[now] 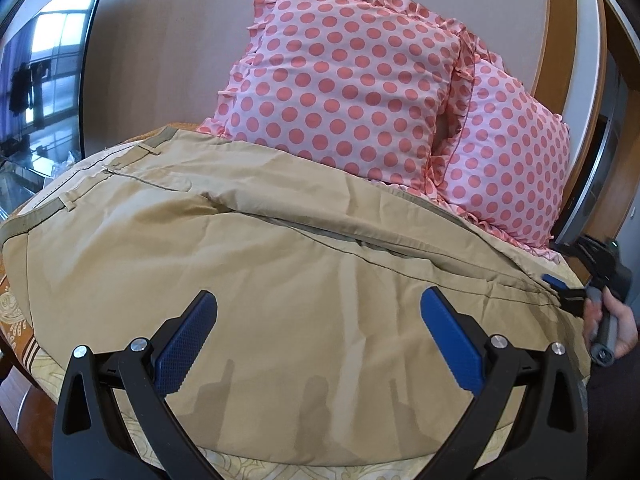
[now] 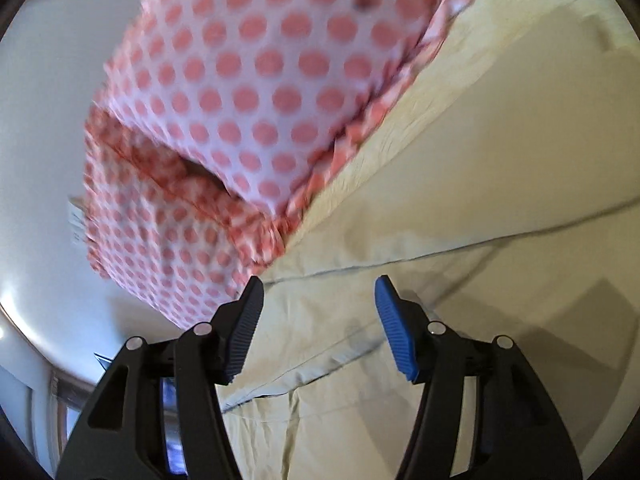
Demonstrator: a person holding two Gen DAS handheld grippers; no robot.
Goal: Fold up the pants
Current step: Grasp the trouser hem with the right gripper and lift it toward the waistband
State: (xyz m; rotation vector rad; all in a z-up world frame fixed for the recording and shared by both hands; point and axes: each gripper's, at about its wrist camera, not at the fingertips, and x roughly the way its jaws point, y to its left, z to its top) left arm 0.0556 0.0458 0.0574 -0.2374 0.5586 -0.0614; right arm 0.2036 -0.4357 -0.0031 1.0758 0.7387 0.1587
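Left wrist view: khaki pants (image 1: 280, 280) lie spread; both claws, left claw (image 1: 318, 312) and right claw (image 2: 320, 304), are held open. Pillows (image 1: 360, 80) at 12 o'clock could be snagged.

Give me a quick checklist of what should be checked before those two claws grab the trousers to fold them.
1. Left gripper open: ok.
2. Right gripper open: ok.
3. Pants spread out on the bed: ok, though creased.
4. Waistband in view at the left end: ok.
5. Polka-dot pillows clear of the cloth: not ok, they meet the far edge.
6. Right gripper at the leg ends: cannot tell, its view is blurred.
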